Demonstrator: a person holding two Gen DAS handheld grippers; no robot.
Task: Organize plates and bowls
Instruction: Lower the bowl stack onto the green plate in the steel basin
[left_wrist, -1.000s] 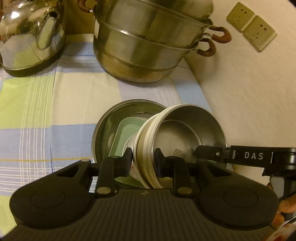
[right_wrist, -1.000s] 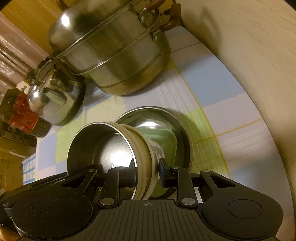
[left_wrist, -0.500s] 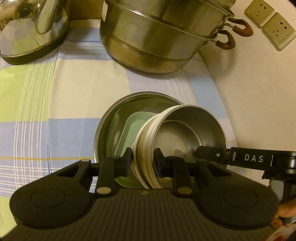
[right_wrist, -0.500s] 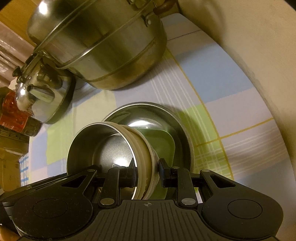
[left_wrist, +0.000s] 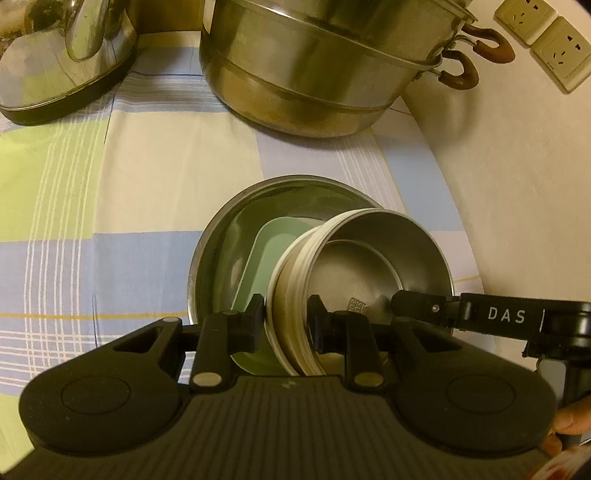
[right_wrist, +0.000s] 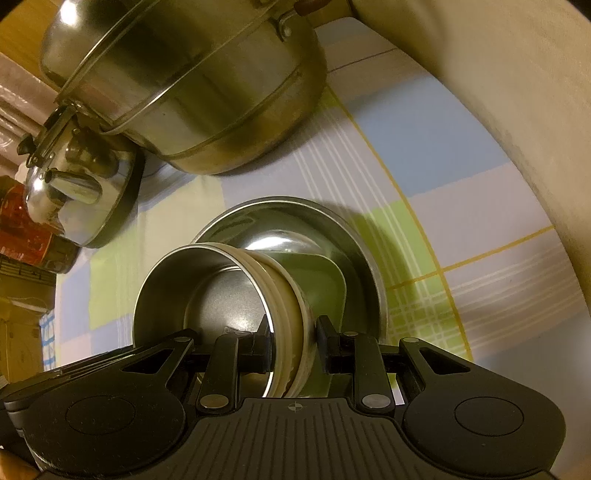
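Checked tablecloth (left_wrist: 129, 206) against plain wall (left_wrist: 517, 184)

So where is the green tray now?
In both views the green tray lies inside the wide steel basin on the checked cloth, just under the held bowl, before the big pot.

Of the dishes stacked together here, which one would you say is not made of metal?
The pale green square plate: it lies inside the wide steel bowl, under the cream-banded steel bowl both grippers hold. Both bowls are shiny metal.
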